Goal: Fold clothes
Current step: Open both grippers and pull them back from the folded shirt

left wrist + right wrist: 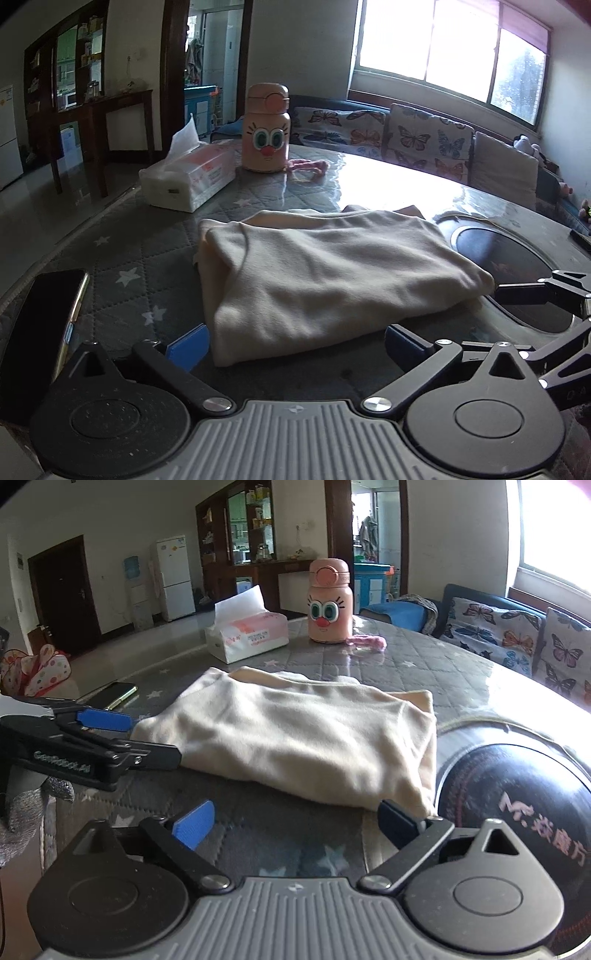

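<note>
A cream garment point(325, 280) lies folded into a thick rectangle on the grey quilted table cover point(147, 266). My left gripper point(295, 347) stands open at its near edge, and the cloth's near-left corner reaches into the gap between the blue pads. In the right wrist view the same garment point(306, 738) lies ahead. My right gripper point(297, 823) is open over the table cover, its right pad close to the garment's near-right corner. The left gripper point(147, 738) shows there too, open at the cloth's left corner. One of the right gripper's fingers point(524, 294) shows at the cloth's right end.
Behind the garment stand a tissue pack point(188, 177) and a pink cartoon-face bottle point(265, 129) with a pink strap point(306, 166). A phone point(44, 325) lies at the near left. A dark round disc point(517, 812) is set in the table to the right. A butterfly-print sofa point(406, 140) lines the far side.
</note>
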